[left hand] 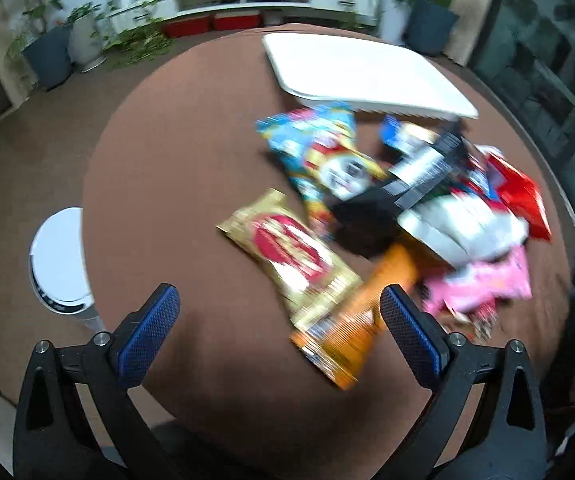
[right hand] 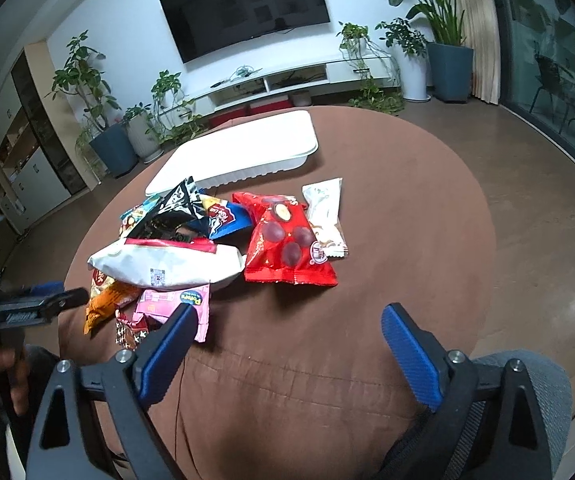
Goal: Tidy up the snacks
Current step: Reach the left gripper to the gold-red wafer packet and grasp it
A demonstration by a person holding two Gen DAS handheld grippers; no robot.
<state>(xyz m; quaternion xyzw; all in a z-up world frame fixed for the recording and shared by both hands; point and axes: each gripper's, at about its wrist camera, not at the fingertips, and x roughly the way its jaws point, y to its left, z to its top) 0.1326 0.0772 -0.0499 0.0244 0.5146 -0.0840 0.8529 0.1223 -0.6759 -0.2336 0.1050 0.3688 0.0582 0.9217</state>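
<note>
snack pile (right hand: 215, 248) lies ahead of both spread grippers, left (left hand: 279, 312) and right (right hand: 287, 332).

White wall with a dark wall-mounted TV (right hand: 245, 8), low white media console (right hand: 287, 80) under it. Potted plants (right hand: 443, 36) flank both sides. Glossy brown floor (right hand: 535, 208), glazed doors (right hand: 559, 60) on the right, cabinets (right hand: 27, 148) on the left. Round brown table (right hand: 407, 216) in front.
</note>
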